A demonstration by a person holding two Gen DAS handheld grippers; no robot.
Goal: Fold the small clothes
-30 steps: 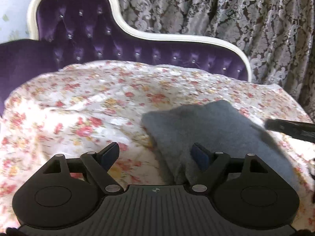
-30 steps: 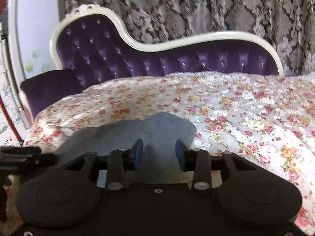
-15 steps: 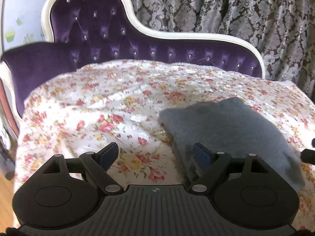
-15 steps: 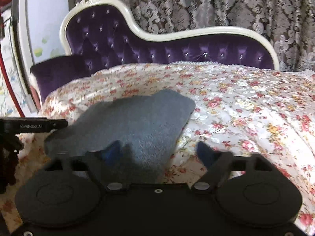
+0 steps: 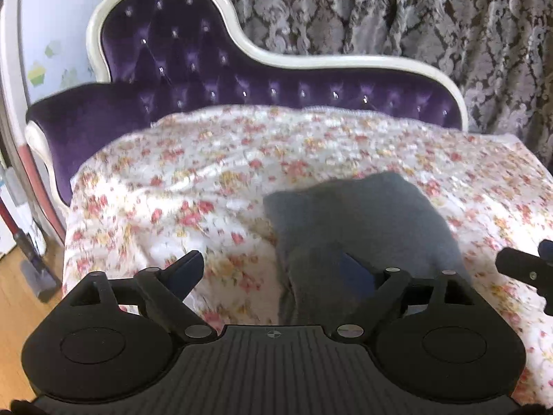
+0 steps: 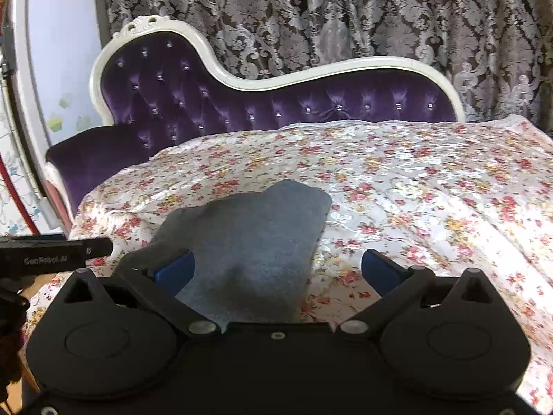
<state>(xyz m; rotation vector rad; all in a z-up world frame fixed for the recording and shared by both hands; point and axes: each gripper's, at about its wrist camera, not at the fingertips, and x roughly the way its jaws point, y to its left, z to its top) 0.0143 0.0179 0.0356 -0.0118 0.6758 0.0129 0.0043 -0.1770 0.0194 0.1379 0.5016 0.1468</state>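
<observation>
Left gripper at lower frame, jaws spread, empty. The folded grey cloth lies right of centre on the floral sheet (purple sofa behind). Right gripper likewise released, over the cloth's near edge.

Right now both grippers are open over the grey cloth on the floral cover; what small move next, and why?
Probably lift both grippers clear. The grey cloth already lies folded in a compact shape on the floral cover, and neither the left gripper nor the right gripper grips it: the fingers are spread wide. One hump rises near the right gripper; pat it flat first if neatness matters.
</observation>
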